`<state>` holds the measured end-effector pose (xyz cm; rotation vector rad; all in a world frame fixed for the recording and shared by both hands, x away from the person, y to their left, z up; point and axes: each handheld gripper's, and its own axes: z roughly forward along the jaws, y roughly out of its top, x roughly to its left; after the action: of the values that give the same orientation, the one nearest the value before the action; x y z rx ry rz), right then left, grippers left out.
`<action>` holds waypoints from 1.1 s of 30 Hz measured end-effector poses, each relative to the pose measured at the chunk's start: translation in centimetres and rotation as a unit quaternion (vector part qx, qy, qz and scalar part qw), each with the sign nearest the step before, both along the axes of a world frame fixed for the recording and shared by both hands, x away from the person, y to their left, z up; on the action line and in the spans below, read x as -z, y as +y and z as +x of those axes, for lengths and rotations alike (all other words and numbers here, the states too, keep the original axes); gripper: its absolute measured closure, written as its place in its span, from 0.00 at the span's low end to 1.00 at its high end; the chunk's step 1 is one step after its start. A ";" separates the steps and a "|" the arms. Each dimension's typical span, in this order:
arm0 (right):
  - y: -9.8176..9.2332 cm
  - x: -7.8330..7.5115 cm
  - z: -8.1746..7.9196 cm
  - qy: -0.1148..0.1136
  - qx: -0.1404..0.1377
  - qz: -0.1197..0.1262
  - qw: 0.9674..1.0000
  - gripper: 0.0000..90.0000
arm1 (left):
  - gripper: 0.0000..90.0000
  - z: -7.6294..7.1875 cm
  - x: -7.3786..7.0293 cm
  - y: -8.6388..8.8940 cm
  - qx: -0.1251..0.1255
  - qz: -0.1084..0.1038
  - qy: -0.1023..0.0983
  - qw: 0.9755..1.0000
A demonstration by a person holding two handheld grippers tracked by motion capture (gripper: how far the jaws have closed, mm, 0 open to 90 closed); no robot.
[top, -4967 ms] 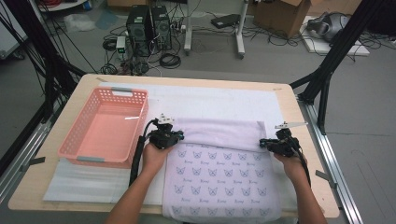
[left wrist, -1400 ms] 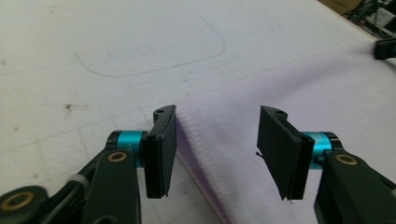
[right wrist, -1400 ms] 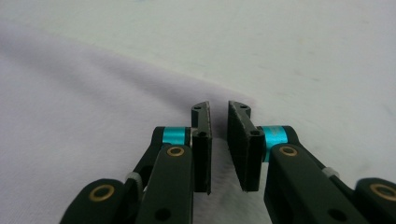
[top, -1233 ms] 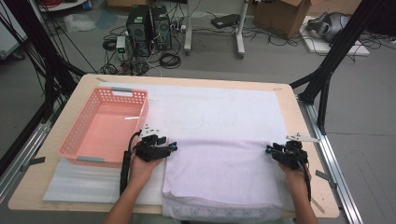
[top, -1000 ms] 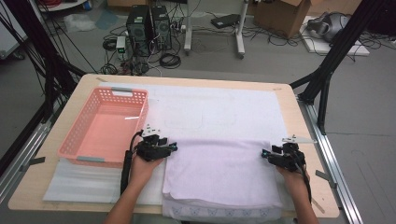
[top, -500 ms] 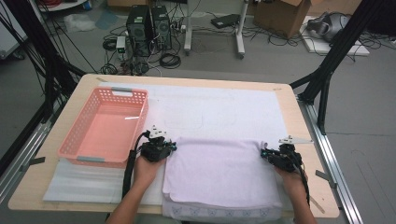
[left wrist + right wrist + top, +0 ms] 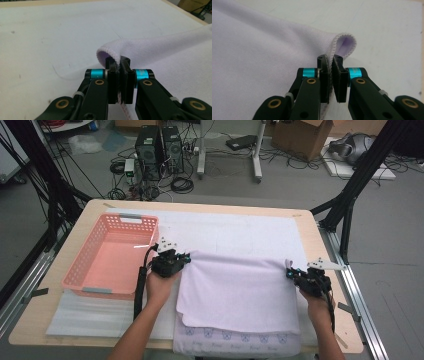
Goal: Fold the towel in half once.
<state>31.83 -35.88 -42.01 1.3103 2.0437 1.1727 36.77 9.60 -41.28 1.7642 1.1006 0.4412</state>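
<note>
In the high view, the folded lavender towel (image 7: 235, 292) now has its far edge raised off the white mat (image 7: 240, 232); a second ago that edge lay flat. The left gripper (image 7: 186, 259) has risen with its corner, and the right gripper (image 7: 289, 272) holds the opposite corner. A pink slotted plastic basket (image 7: 87, 265) stands left on the tabletop (image 7: 312, 240).

In the left gripper view, the jaws have just been closing and now pinch the towel's stitched hem (image 7: 110, 51), soft fleece curling over them.

In the right gripper view, the jaws, also just closed, clamp the looped hem (image 7: 344, 41).
</note>
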 end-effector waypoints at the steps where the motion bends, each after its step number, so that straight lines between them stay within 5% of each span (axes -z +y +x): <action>1: 0.0 -0.3 0.3 0.001 0.001 0.002 1.000 0.95 | 0.95 0.7 -0.4 -0.2 -0.003 0.011 -0.001 1.000; 4: 0.1 -1.5 2.0 -0.012 0.001 -0.018 1.000 0.95 | 0.95 2.4 -1.1 -0.6 -0.005 0.024 -0.014 1.000; 9: 0.3 -2.4 5.2 -0.010 0.021 -0.017 1.000 0.95 | 0.95 5.3 -1.4 -0.4 -0.017 0.002 -0.002 1.000; 13: 0.4 -2.6 7.3 -0.010 0.031 -0.024 0.999 0.95 | 0.95 6.8 -1.5 -0.6 -0.026 0.000 -0.018 0.999; 17: 0.5 -2.9 8.8 -0.017 0.035 -0.029 0.999 0.95 | 0.95 8.2 -1.8 -0.4 -0.030 -0.003 -0.010 0.999; 26: 1.4 -2.7 10.2 -0.029 0.052 -0.022 0.998 0.94 | 0.94 8.6 -1.5 -0.3 -0.040 -0.008 -0.003 0.999; 29: 1.4 -2.3 10.4 -0.008 0.051 -0.002 0.999 0.73 | 0.74 8.2 -1.2 -0.6 -0.042 -0.015 0.004 0.999; 33: 1.3 -2.2 10.0 0.012 0.043 0.006 0.999 0.68 | 0.63 7.5 -1.1 -1.0 -0.029 -0.009 0.008 1.000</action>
<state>41.87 -34.57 -39.79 1.4083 1.9791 1.1380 44.22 8.63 -40.23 1.7253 1.1652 0.4517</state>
